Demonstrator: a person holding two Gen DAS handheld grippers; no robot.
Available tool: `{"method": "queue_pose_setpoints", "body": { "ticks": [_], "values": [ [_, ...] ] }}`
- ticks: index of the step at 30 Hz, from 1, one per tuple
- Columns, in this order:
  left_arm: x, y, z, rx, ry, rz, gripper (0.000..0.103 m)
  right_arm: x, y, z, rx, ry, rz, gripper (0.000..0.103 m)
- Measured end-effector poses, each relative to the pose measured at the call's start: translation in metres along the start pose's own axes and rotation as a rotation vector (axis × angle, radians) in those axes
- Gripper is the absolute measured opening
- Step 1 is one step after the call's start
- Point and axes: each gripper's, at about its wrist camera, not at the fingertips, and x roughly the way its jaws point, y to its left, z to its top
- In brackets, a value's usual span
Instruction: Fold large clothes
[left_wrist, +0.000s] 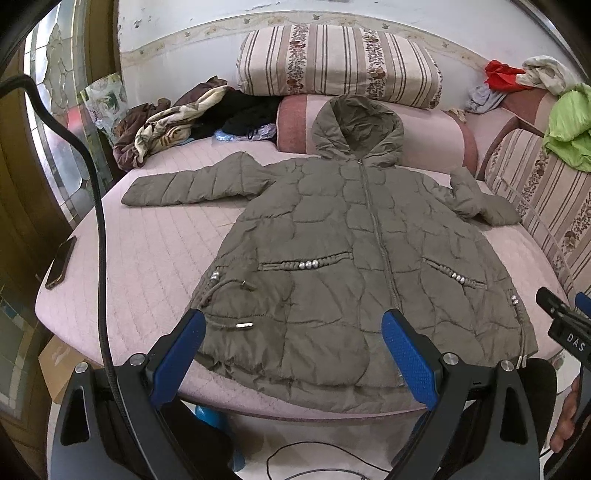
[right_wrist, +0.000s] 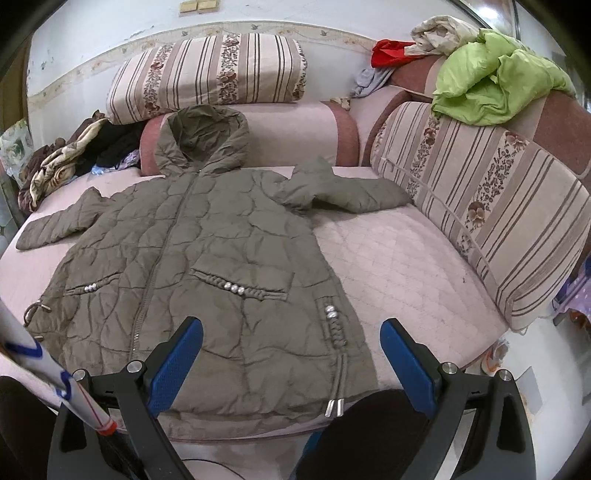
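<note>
The coat (left_wrist: 343, 266) is lying front-up, zipped, spread flat on the bed (left_wrist: 147, 251), hood (left_wrist: 356, 127) propped against the bolster, both sleeves out to the sides. Left claw (left_wrist: 293, 354) and right claw (right_wrist: 291, 360) are both hovering at the hem, jaws spread wide, holding nothing. Looks like the fold isn't started yet, they're just lining up. Next move, prob: pinching a sleeve (right_wrist: 351, 194) or side edge & bringing it in over the body. Puffy fabric, so it'll need a deep bite.
</note>
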Motion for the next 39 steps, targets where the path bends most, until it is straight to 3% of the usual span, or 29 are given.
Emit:
{"method": "queue_pose_setpoints", "body": {
  "ticks": [7, 13, 21, 31, 39],
  "values": [
    [0.004, -0.019, 0.008, 0.059, -0.017, 0.000, 0.096, 0.000, -0.017, 0.016, 0.018, -0.034, -0.020, 0.099],
    [0.015, -0.039, 0.012, 0.113, -0.008, -0.003, 0.096, 0.016, -0.035, 0.019, 0.049, -0.004, -0.030, 0.099],
    [0.044, -0.049, 0.020, 0.045, 0.088, -0.076, 0.096, 0.038, -0.057, 0.020, 0.082, 0.029, -0.031, 0.099],
    [0.076, -0.056, 0.027, 0.060, 0.152, -0.036, 0.096, 0.066, -0.082, 0.020, 0.138, 0.085, -0.051, 0.099],
    [0.101, -0.008, 0.044, -0.007, 0.135, 0.072, 0.096, 0.076, -0.070, 0.030, 0.135, 0.100, -0.030, 0.099]
  ]
}}
